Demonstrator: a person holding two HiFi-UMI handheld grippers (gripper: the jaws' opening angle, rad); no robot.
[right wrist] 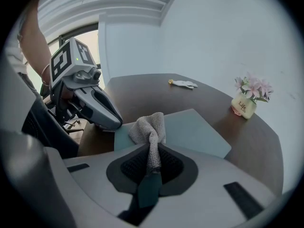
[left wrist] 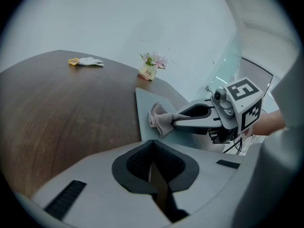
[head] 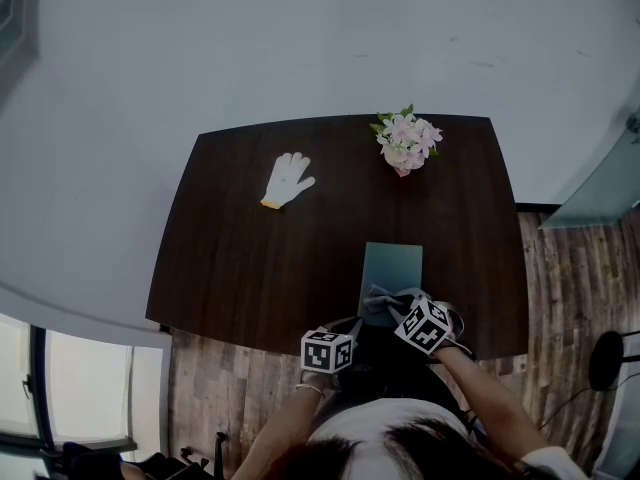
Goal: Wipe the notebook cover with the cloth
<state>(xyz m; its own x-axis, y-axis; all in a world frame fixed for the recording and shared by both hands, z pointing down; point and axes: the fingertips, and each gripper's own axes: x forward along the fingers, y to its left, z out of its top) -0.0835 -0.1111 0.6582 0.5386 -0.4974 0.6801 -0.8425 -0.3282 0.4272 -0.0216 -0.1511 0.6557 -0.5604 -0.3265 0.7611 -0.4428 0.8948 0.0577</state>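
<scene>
**Entry: cloth gripped, on notebook cover**

Right gripper (right wrist: 149, 171): my jaws are clenched on the grey cloth (right wrist: 150, 126). The pinched end runs up between the pads; the free end bunches out in front.

Cloth position: the bunched part lies on the near end of the notebook (head: 392, 260). From the left gripper view the cloth rests on the cover near its near-left edge.

Notebook: pale blue-grey cover, lying flat at the near edge of the dark wooden table (head: 240, 268), a short end towards me.

Left gripper (left wrist: 154, 171): jaws pressed together, nothing between them. It sits at the table's near edge, just left of the notebook's near corner, not touching the cloth.

Other items: white glove (head: 287, 180) lies towards the far left of the table. A small pot of pink flowers (head: 406, 142) stands at the far edge. Both are well apart from the notebook.
</scene>
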